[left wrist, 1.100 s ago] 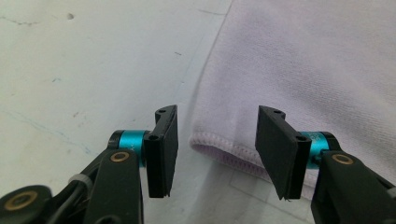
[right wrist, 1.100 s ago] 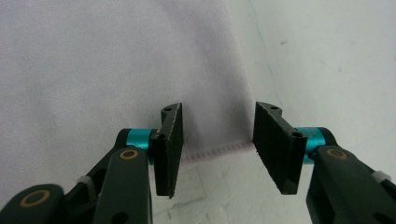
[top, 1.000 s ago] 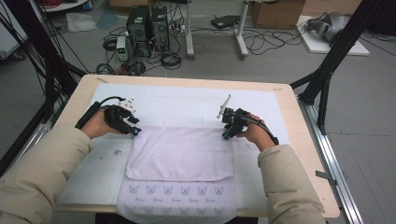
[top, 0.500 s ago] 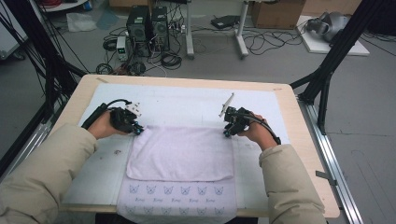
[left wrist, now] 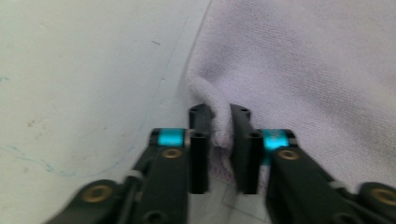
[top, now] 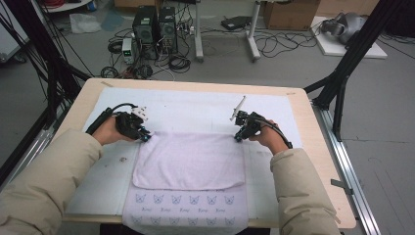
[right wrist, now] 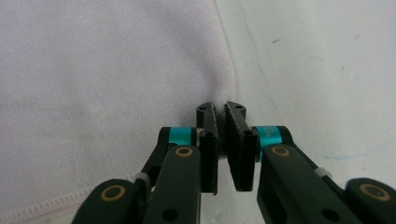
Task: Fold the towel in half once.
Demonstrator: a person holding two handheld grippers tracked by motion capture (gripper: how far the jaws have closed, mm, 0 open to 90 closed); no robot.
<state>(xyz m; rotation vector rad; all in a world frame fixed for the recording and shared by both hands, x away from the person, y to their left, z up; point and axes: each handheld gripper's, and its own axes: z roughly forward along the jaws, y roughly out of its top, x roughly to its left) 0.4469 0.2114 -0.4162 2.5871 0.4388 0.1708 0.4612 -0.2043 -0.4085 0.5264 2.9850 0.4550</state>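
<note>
Both forearms reach in from below, sleeves angled inward. The left claw (top: pixel 145 138) is pinched tight and tipped down at the left; the right claw (top: pixel 238 138) has just closed, its jaws nearly meeting, tipped down at the right.

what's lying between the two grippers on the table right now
In the high view, the folded pale lilac terry towel spans between left hand-held gripper and right hand-held gripper, each pinching a far corner.
</note>
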